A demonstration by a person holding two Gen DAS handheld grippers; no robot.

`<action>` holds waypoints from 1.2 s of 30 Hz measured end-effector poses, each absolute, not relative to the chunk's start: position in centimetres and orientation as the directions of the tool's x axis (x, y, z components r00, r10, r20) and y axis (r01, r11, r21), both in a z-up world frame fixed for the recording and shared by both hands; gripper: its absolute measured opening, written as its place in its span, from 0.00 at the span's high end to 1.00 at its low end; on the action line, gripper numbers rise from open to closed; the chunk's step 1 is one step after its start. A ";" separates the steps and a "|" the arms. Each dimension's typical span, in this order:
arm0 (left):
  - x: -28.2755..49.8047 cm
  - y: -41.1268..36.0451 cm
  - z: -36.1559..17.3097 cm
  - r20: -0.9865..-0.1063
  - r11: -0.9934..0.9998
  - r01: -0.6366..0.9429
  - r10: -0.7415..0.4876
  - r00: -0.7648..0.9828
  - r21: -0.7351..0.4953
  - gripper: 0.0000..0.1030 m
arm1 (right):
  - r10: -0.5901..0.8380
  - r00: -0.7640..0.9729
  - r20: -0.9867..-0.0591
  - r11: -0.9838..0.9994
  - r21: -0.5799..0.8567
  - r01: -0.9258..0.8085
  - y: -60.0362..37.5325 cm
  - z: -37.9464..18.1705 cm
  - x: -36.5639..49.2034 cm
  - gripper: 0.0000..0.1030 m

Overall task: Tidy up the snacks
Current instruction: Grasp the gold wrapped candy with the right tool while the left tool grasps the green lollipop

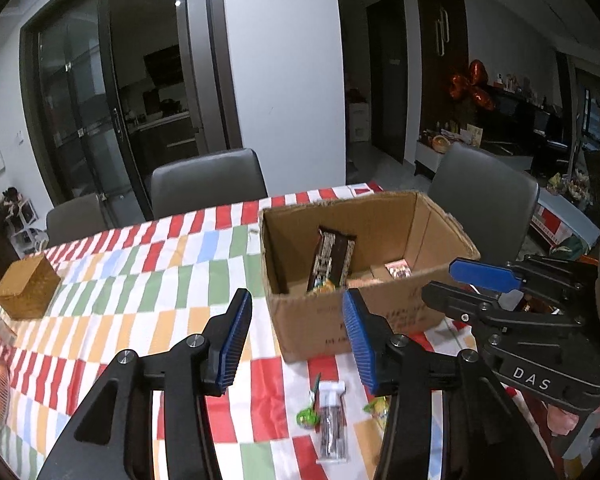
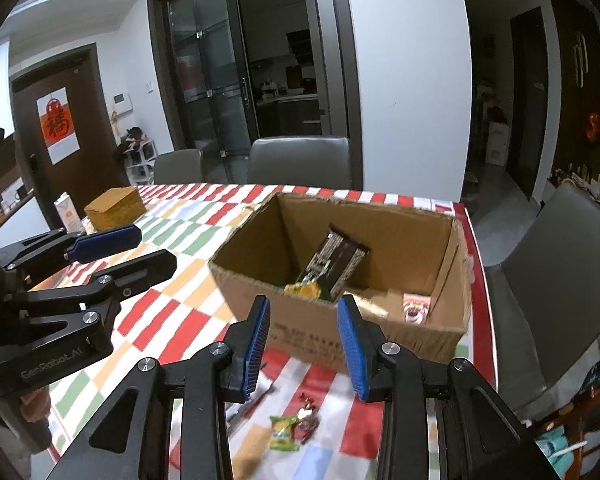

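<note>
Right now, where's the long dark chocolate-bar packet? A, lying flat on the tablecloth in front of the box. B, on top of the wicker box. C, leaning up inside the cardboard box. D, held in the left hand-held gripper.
C: the dark packet stands tilted inside the cardboard box, while both the left hand-held gripper and the right hand-held gripper are open and hold nothing.
</note>
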State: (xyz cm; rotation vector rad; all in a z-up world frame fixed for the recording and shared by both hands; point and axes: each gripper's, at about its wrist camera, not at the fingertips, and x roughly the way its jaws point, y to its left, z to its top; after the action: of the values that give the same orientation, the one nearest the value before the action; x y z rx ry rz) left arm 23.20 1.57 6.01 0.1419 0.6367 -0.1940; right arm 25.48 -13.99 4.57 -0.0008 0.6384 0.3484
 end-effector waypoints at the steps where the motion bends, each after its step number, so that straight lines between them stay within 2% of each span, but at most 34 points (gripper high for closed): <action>1: 23.0 1.7 5.7 -0.607 0.972 0.223 -0.137 0.783 0.069 0.55 | 0.321 0.743 -0.588 0.941 0.107 -0.321 -13.9 4.3 25.2 0.65; 20: 20.5 3.5 -3.3 -0.758 0.982 0.189 -0.123 0.641 0.000 0.55 | 0.298 0.605 -0.738 0.943 0.131 -0.305 -12.6 -4.0 23.4 0.65; 36: 23.0 3.7 -9.0 -0.836 0.981 0.193 -0.126 0.534 -0.025 0.55 | 0.260 0.516 -0.816 0.957 0.145 -0.252 -12.8 -9.1 25.8 0.65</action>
State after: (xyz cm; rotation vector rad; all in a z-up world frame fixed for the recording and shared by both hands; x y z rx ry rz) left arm 23.01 3.65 -8.99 0.0736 0.9901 -0.1903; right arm 25.75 -12.82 -9.08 0.0090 0.9814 0.3070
